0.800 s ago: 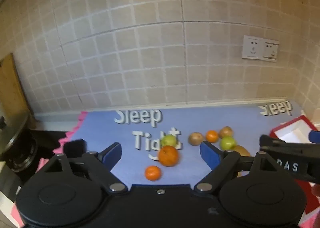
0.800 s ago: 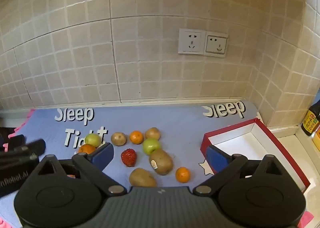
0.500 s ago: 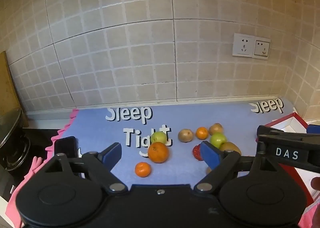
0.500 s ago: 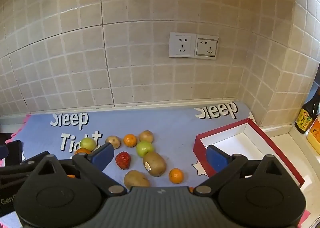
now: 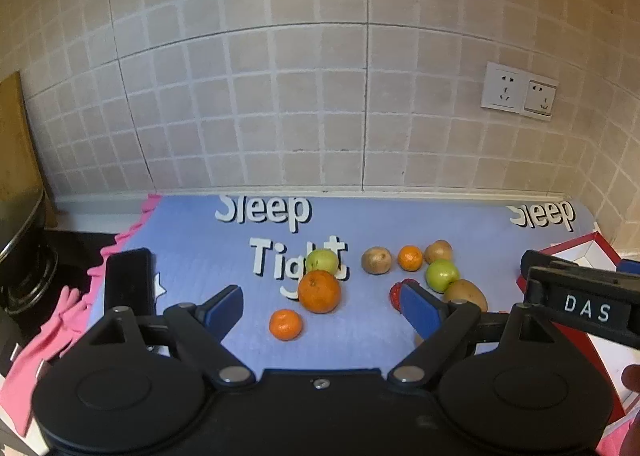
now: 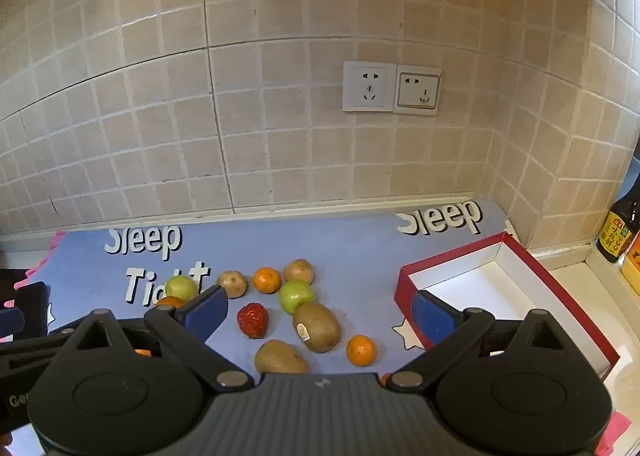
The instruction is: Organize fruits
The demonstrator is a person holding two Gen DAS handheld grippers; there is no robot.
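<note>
On the blue mat by the tiled wall, the fruit lies loose in a small scatter: two green apples, a big orange, some small tangerines, a strawberry and several kiwis. To the right of the scatter, the red box with its white inside holds nothing. Both tools hover above the mat, the left gripper and the right gripper each spread wide with nothing between the blue pads. I'd guess the round fruit will roll if nudged, so each piece wants a squeeze across its middle. The big orange looks firm and fairly heavy. The strawberry looks soft and would bruise under a hard pinch, so a light touch at its broad shoulders seems safest. The kiwis are best taken across their short width.
</note>
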